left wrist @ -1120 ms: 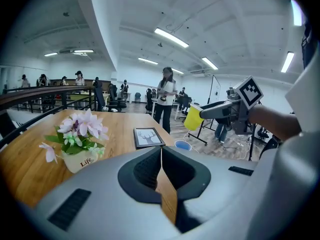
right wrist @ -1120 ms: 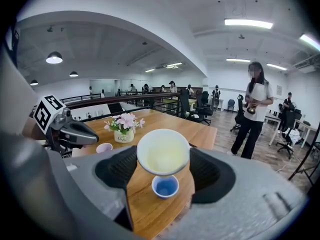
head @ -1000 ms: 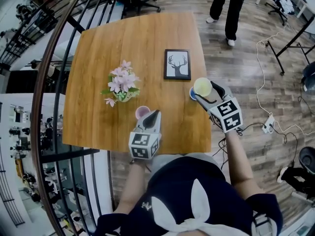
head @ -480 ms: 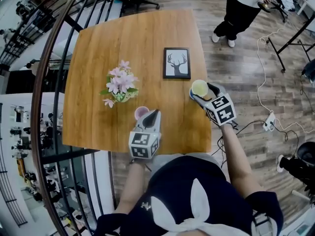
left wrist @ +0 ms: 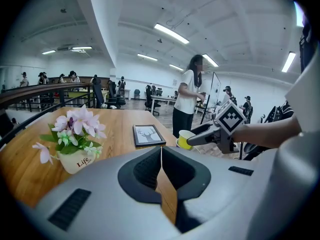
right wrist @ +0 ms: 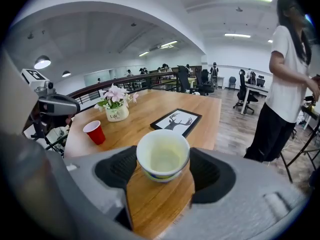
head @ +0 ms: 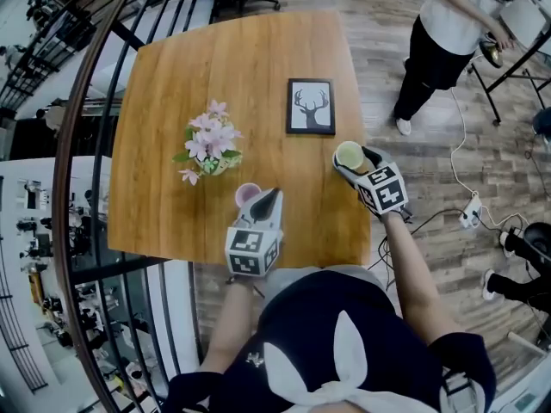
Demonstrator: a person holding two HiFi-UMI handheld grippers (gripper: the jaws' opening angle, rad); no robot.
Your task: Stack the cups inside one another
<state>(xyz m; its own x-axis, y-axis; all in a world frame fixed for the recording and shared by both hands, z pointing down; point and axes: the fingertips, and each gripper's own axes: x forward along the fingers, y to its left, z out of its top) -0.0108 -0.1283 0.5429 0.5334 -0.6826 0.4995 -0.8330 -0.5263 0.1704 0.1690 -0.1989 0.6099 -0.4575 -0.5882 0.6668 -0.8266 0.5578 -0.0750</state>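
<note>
A pale yellow cup (head: 349,154) with a blue band low on its side sits between the jaws of my right gripper (head: 351,158), near the table's right edge. In the right gripper view the cup (right wrist: 163,156) fills the gap and both pads touch it, so the right gripper (right wrist: 163,170) is shut on it. A red cup (head: 248,196) stands upright near the table's front edge, also seen as the red cup (right wrist: 95,132). My left gripper (head: 270,199) hovers just right of it, with the left gripper (left wrist: 161,151) shut and empty.
A flower pot (head: 209,151) stands left of centre on the wooden table (head: 232,67). A framed deer picture (head: 310,108) lies flat behind the yellow cup. A person (head: 448,33) stands on the floor at the far right. A railing runs along the left.
My right gripper has shifted slightly left and toward me with the yellow cup. The left gripper and red cup have stayed put. The person in the background has walked to the right.
</note>
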